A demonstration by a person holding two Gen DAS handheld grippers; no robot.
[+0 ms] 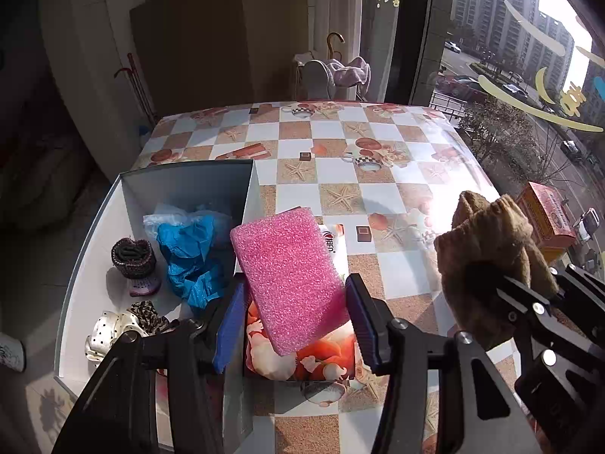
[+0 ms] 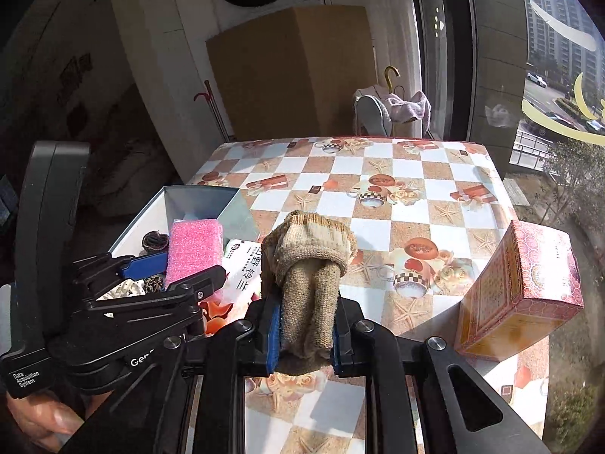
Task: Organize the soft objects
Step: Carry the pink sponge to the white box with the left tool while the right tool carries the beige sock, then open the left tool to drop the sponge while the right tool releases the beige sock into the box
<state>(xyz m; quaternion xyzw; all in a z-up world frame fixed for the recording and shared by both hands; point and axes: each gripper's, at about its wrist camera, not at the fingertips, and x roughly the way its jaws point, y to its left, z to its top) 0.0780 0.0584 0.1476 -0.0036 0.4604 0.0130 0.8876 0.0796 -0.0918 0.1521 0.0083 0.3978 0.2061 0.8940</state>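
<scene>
My left gripper [image 1: 295, 310] is shut on a pink sponge [image 1: 289, 280], held tilted above the table beside the grey box [image 1: 189, 181]; the sponge also shows in the right wrist view [image 2: 193, 249]. My right gripper [image 2: 306, 325] is shut on a rolled brown sock [image 2: 308, 276], held above the table; the sock also shows at the right of the left wrist view [image 1: 487, 261]. Inside the box lie a blue plastic bag [image 1: 189, 261], a small dark knitted sock [image 1: 134, 261] and patterned cloth pieces [image 1: 124, 325].
A white packet with printed text [image 2: 244, 268] lies on the checkered tablecloth [image 2: 397, 208] under the sponge. A red and orange carton [image 2: 518, 287] stands at the table's right edge. A large cardboard box [image 1: 223, 38] and a chair with a pink towel [image 1: 340, 72] stand behind the table.
</scene>
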